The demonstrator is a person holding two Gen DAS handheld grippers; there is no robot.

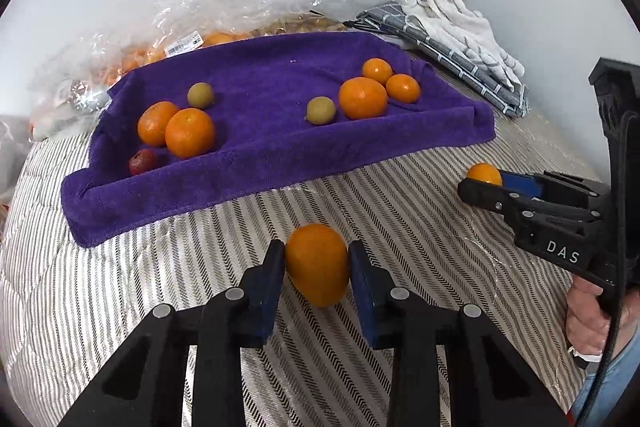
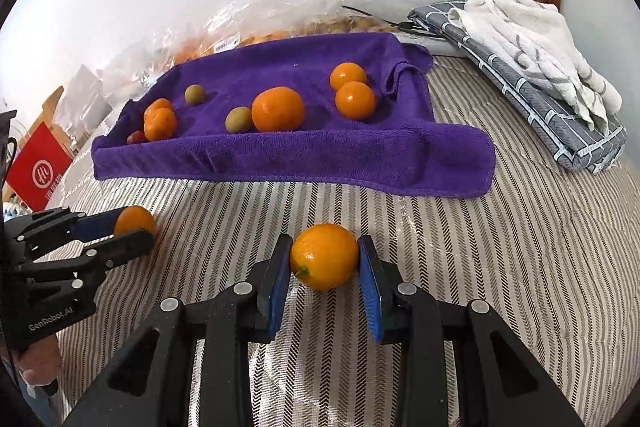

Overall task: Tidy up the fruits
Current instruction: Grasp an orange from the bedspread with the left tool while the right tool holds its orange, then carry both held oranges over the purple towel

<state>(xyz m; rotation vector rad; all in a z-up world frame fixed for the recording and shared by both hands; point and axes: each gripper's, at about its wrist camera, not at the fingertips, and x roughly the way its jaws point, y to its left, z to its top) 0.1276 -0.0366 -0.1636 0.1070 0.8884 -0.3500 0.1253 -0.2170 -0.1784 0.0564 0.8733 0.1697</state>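
Note:
My left gripper (image 1: pixel 317 259) is shut on an orange (image 1: pixel 318 265) just above the striped bed cover; its blue pads press both sides of the fruit. My right gripper (image 2: pixel 325 259) is shut on a second orange (image 2: pixel 323 255) with a green stem end. Each gripper shows in the other's view: the right one (image 1: pixel 476 185) at the right, the left one (image 2: pixel 138 225) at the left. Ahead lies a purple towel (image 1: pixel 256 155) with several oranges (image 1: pixel 190 133), two green fruits (image 1: pixel 321 110) and one small red fruit (image 1: pixel 142 161) on it.
Behind the towel a clear plastic bag (image 1: pixel 224 11) holds more fruit against the white wall. Folded grey and white cloths (image 2: pixel 532 67) lie at the back right. A red box (image 2: pixel 38 171) stands at the far left. A person's hand (image 1: pixel 588 323) grips the right handle.

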